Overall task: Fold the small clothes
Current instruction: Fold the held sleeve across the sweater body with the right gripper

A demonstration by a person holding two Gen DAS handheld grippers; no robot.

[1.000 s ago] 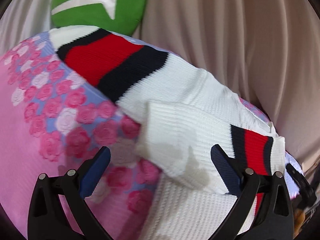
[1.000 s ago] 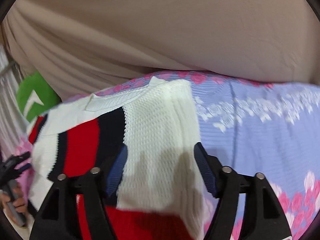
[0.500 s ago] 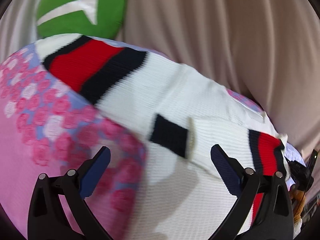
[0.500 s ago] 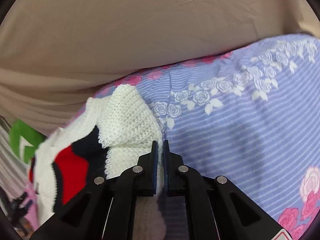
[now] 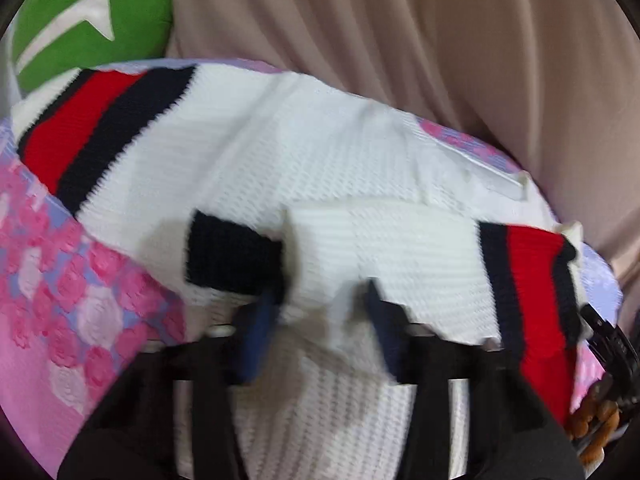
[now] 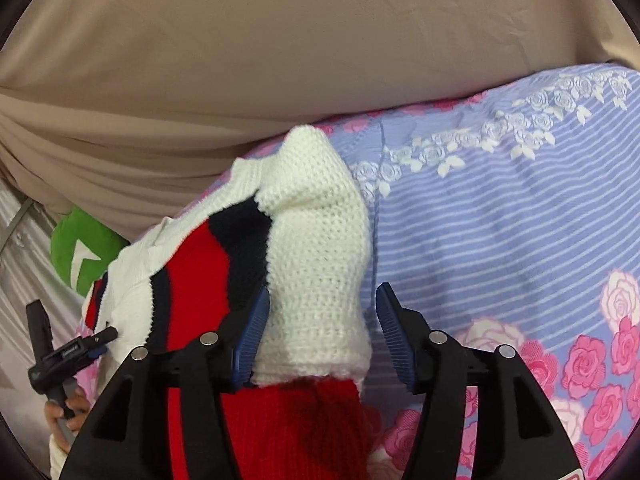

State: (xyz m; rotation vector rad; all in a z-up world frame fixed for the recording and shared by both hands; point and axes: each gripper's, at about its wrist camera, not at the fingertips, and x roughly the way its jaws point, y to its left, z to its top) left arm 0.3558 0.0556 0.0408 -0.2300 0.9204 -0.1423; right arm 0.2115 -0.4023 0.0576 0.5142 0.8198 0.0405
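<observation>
While the sweater (image 5: 304, 168) lies on the floral bed (image 6: 500, 220) with both sleeves folded over its body, the left claw (image 5: 320, 316) and right claw (image 6: 320, 332) stand spread, gripping nothing, so the body folds probably remain.

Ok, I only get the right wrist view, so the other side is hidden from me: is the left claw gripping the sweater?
Observer: No. The left claw is open, its fingers either side of the folded sleeve; that picture is blurred.
Operator: Is the far sleeve folded in?
Observer: Not yet. The striped sleeve lies spread out toward the green cushion.
Operator: Anything else near the claw?
Observer: A black knit patch sits just beyond its left finger.
</observation>
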